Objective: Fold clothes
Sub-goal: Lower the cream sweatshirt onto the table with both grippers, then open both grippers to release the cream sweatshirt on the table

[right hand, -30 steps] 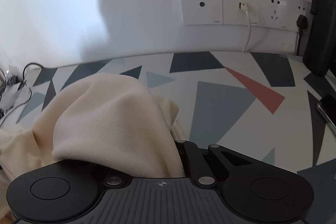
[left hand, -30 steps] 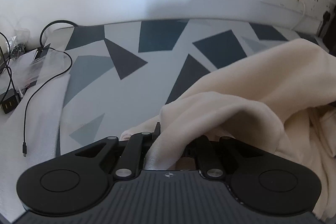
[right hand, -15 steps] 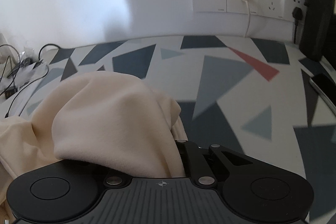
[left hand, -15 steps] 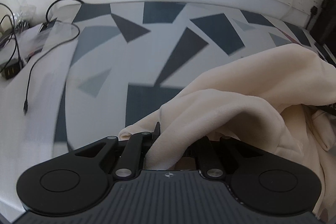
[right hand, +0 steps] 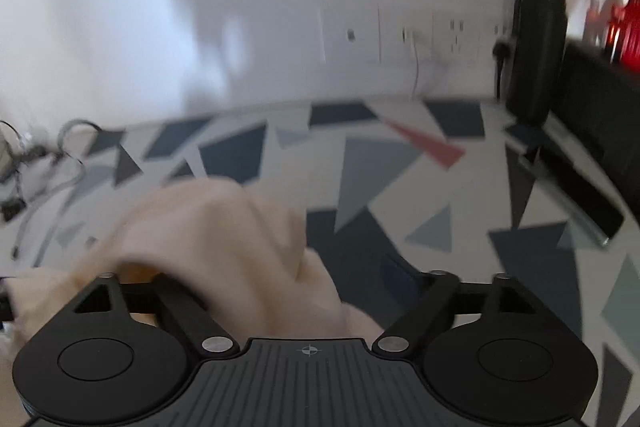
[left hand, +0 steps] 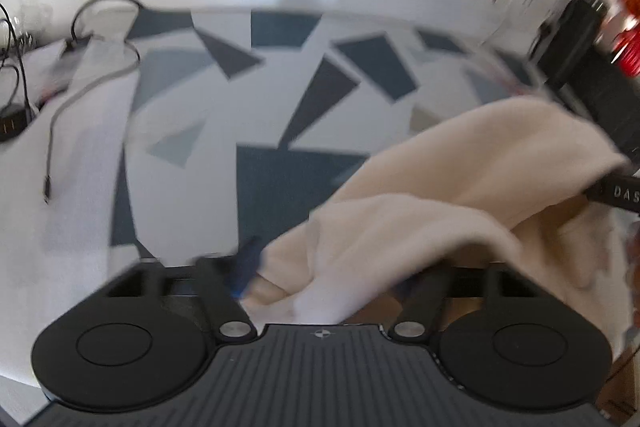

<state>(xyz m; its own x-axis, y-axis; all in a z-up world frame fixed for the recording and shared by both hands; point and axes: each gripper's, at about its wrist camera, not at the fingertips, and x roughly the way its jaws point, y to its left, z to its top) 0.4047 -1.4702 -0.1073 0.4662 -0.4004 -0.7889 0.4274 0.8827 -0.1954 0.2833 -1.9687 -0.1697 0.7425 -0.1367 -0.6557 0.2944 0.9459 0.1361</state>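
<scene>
left tongs (left hand: 320, 267): spread wide, cream garment (left hand: 460, 195) draped loose between the fingers, not pinched | right tongs (right hand: 308, 287): also wide apart, cloth slumped over my left finger | garment: bunched just ahead on patterned bench (left hand: 256, 99), likely let go to lie flat | writing: "DAS" on black bar right of left tongs; rest blurred

Bright daylight, heavy motion blur.

A white wall (right hand: 120, 27) with sockets (right hand: 404, 35) rises behind the triangle-patterned tabletop (right hand: 400, 187).
</scene>
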